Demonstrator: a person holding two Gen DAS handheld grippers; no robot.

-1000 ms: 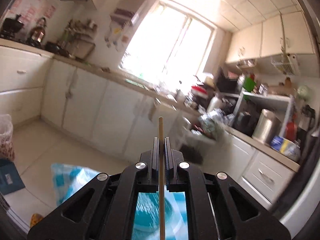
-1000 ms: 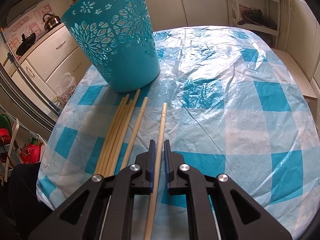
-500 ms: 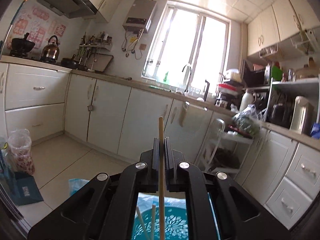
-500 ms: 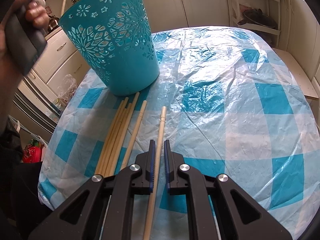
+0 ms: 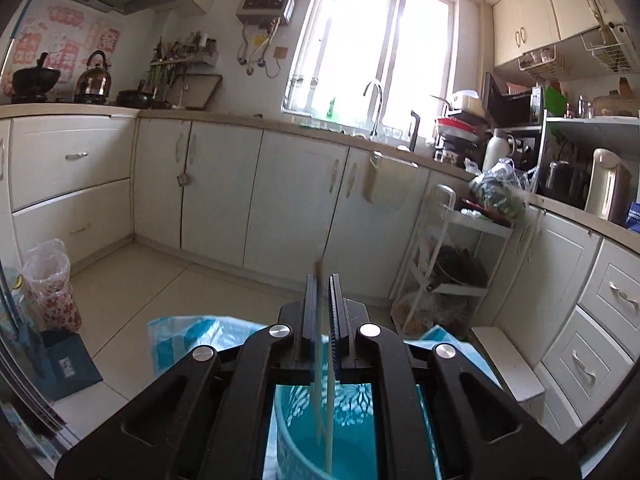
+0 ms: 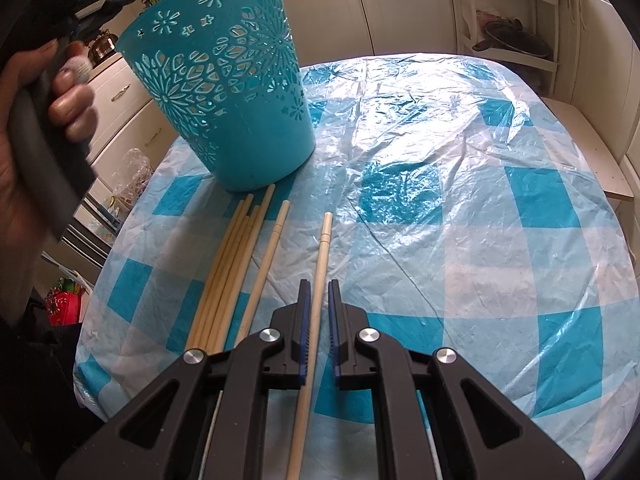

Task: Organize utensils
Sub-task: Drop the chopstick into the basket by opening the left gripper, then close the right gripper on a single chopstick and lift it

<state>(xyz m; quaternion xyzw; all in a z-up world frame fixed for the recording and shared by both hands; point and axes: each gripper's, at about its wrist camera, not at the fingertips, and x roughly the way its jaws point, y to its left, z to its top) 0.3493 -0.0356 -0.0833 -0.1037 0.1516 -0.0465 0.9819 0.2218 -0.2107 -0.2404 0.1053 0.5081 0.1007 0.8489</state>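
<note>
While the left gripper (image 5: 323,300) hangs right above the teal basket (image 6: 224,80), its jaws stand slightly apart and a blurred chopstick (image 5: 319,364) runs down between them into the basket's mouth; I judge it released and dropping, not gripped. Another stick (image 5: 329,420) already stands inside. My right gripper (image 6: 318,312) sits low over the table, fingers parted either side of a single pale chopstick (image 6: 320,268), not pinching it. That one lies just right of the basket's foot, pointing toward it; a loose one (image 6: 266,264) and a bundle (image 6: 226,276) lie closer to the basket's left side on the blue-checked plastic cover (image 6: 460,184). These sticks look light, rigid, smooth wood, so I expect rolling and pivoting on slick plastic; I'd pinch mid-length, near balance, squarely across. The basket looks thin, light, easy to tip. On writing: pink wall stickers (image 5: 68,40) beyond the basket, characters unreadable
</note>
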